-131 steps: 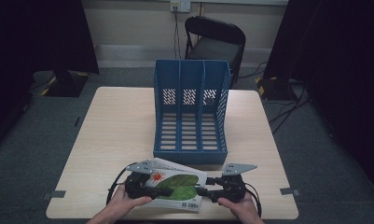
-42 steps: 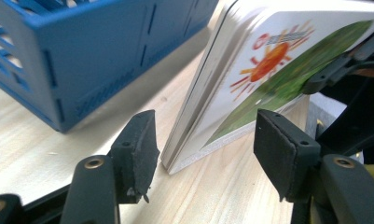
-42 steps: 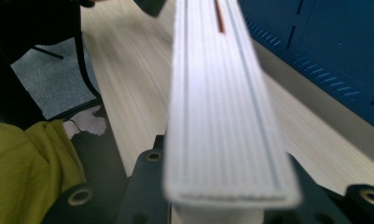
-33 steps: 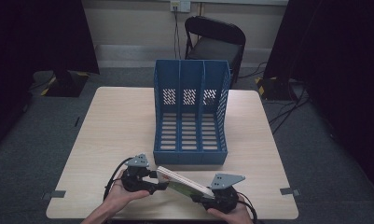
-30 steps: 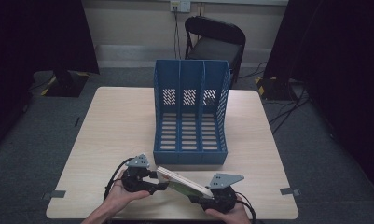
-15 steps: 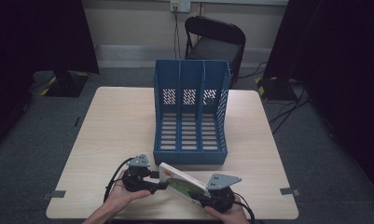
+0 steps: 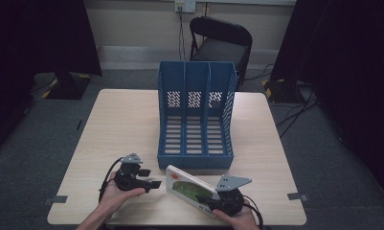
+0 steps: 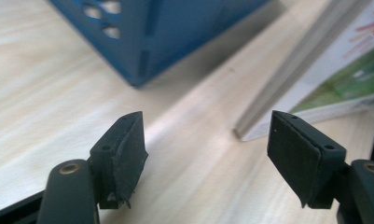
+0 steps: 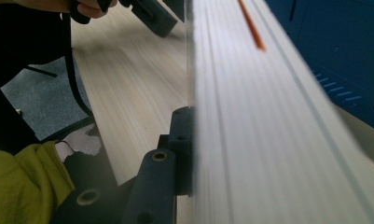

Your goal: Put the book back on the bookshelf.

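- A light wooden bench [image 7: 122, 124] is seen on a grey carpet floor [image 7: 31, 143], with a black chair [image 7: 220, 43] behind it and dark curtains at the sides.
- A blue file rack [image 7: 195, 117] with three slots is placed in the middle of the bench.
- The left gripper [image 7: 153, 184] is held just beside the book [image 7: 189, 188]; its fingers [image 8: 121, 151] have just been opened, and nothing is pressed between them.
- The right gripper [image 7: 209, 207] is clamped tight on the book's near end.
- The book is tilted up on one edge, in front of the rack.
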Available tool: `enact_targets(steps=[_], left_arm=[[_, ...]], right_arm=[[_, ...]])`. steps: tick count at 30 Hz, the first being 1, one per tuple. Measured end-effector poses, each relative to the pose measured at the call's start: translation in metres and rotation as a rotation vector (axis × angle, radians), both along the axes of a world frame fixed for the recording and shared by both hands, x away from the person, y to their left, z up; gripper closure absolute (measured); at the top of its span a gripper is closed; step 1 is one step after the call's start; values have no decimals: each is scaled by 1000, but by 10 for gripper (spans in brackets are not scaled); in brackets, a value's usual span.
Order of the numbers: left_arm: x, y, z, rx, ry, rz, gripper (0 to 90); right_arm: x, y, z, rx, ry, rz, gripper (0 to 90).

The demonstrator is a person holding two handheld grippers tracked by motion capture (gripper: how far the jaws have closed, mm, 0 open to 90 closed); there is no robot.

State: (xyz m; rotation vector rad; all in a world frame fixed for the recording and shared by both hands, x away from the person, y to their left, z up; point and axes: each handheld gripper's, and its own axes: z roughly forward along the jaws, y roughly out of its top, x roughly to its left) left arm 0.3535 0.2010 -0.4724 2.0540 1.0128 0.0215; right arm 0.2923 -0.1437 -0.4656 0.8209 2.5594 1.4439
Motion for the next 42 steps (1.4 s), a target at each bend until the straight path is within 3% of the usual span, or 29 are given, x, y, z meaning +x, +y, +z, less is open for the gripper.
enact_targets(steps=[2, 7, 10, 14, 18, 22, 27, 28, 32, 42], left_arm=[[2, 6, 0, 9, -6, 38, 271], [7, 15, -1, 95, -9, 78, 266], [8, 18, -4, 160, -11, 151, 192], [11, 22, -9, 231, -21, 174, 182], [13, 23, -14, 276, -16, 201, 185], [12, 22, -19, 326, -81, 246, 175], [11, 24, -26, 297, -135, 254, 96], [12, 26, -30, 280, -162, 245, 62], [12, 28, -33, 267, -181, 249, 1], [12, 28, -35, 258, -193, 246, 0]], right_arm=[[0, -1, 1, 2, -3, -1, 763], [1, -3, 2, 7, -4, -3, 763], [1, -4, 3, 8, -15, -6, 763], [0, -3, 5, 10, -21, -7, 763], [0, -5, 6, 14, -24, -8, 764], [0, -7, 8, 20, -20, -11, 764], [0, -6, 10, 20, -26, -9, 764], [-1, -6, 11, 25, -28, -8, 764], [-1, -7, 15, 25, -39, -3, 764], [-4, -7, 28, 37, -59, 17, 764]])
